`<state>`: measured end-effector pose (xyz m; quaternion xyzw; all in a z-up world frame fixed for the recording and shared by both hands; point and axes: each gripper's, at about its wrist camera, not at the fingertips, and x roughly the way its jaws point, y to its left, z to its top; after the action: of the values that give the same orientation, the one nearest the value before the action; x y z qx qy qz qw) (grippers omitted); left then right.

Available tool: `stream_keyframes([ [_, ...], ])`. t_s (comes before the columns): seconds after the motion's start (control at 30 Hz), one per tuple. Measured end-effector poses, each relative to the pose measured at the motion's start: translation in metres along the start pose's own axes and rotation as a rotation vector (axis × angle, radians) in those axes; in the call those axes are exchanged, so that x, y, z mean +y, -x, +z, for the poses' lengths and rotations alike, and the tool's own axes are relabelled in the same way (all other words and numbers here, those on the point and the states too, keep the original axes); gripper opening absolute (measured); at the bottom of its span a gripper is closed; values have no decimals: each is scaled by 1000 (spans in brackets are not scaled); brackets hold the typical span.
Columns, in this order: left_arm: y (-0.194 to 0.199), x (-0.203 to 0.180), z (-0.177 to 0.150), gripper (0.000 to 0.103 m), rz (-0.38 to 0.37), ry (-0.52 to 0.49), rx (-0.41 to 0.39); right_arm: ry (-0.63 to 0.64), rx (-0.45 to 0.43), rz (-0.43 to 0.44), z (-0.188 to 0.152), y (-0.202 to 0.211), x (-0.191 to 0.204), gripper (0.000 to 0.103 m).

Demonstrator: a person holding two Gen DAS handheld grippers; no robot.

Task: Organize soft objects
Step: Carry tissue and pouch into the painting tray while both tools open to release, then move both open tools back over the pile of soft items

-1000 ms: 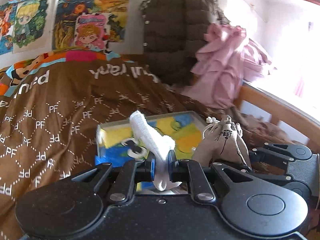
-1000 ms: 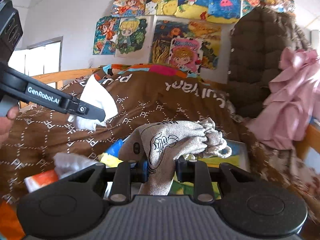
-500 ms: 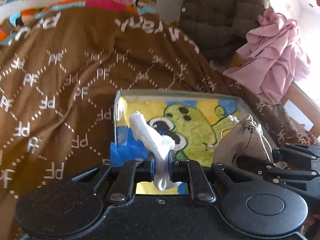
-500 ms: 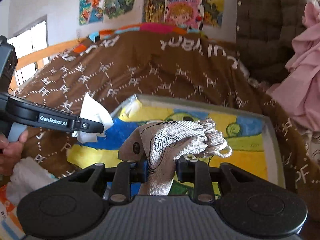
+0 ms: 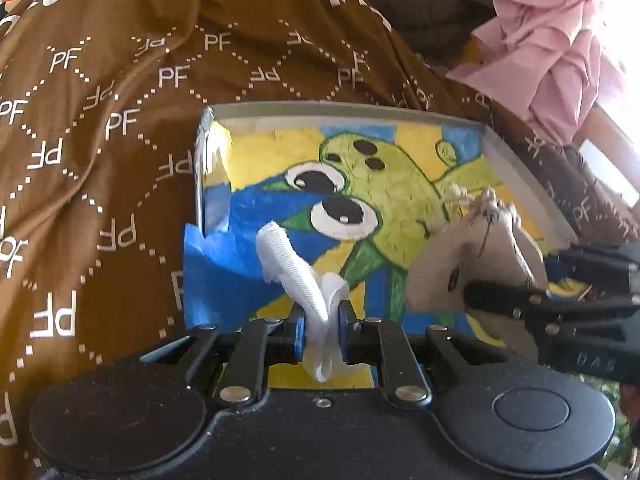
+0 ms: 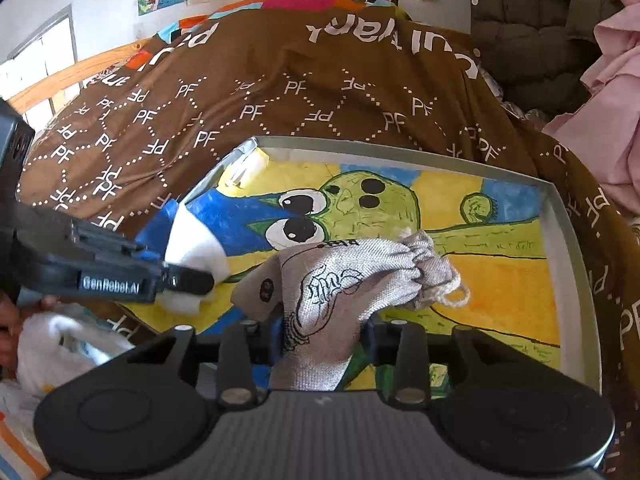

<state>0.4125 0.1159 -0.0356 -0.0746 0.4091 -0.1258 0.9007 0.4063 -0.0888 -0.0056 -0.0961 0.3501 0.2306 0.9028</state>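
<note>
My left gripper [image 5: 322, 330] is shut on a white rolled cloth [image 5: 294, 266], held over the near left part of a shallow grey box [image 5: 344, 109] whose floor bears a green cartoon painting. In the right wrist view the same white cloth [image 6: 192, 244] shows at the tip of the left gripper [image 6: 188, 280]. My right gripper [image 6: 322, 334] is shut on a grey drawstring pouch [image 6: 348, 272] with black print, above the box's [image 6: 576, 240] middle. The pouch [image 5: 476, 256] also appears at the right of the left wrist view.
The box lies on a brown "PF" patterned blanket [image 5: 100, 128] covering a bed. Pink cloth [image 5: 556, 36] and a dark padded jacket [image 6: 532, 28] are piled at the back right. A white bag [image 6: 60, 344] sits at the lower left, beside a hand [image 6: 8, 320].
Both grippers have tilted down and moved in over the box, which now fills the middle of both views. The cloth and the pouch stay clamped.
</note>
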Motion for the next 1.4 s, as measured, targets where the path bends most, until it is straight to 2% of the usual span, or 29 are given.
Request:
stream_keyframes([
  [0.13, 6, -4, 0, 25, 16, -14, -22, -5, 12, -2, -1, 2, -1, 53],
  [0.23, 15, -8, 0, 36, 32, -13, -50, -13, 10, -1, -4, 9, -3, 59],
  [0.3, 22, -10, 0, 52, 49, -5, -69, -15, 2, -8, -5, 15, -4, 66],
  [0.37, 33, -13, -2, 60, 69, 14, -105, -24, -13, -14, -6, 24, -6, 72],
  [0.43, 42, -16, -3, 63, 72, 30, -133, -37, -36, -23, -7, 35, -9, 78],
  [0.5, 54, -21, -6, 72, 73, 45, -172, -46, -63, -29, -7, 47, -12, 83],
  [0.63, 79, -33, -11, 79, 71, 55, -244, -58, -124, -44, -10, 74, -14, 89],
  [0.8, 116, -51, -23, 95, 78, 64, -339, -67, -209, -58, -17, 111, -12, 97],
  [1.1, 176, -89, -67, 102, 71, 14, -457, -49, -358, -101, -54, 182, -1, 103],
  [1.4, 201, -125, -130, 102, 34, -64, -477, -3, -412, -165, -110, 232, 17, 103],
])
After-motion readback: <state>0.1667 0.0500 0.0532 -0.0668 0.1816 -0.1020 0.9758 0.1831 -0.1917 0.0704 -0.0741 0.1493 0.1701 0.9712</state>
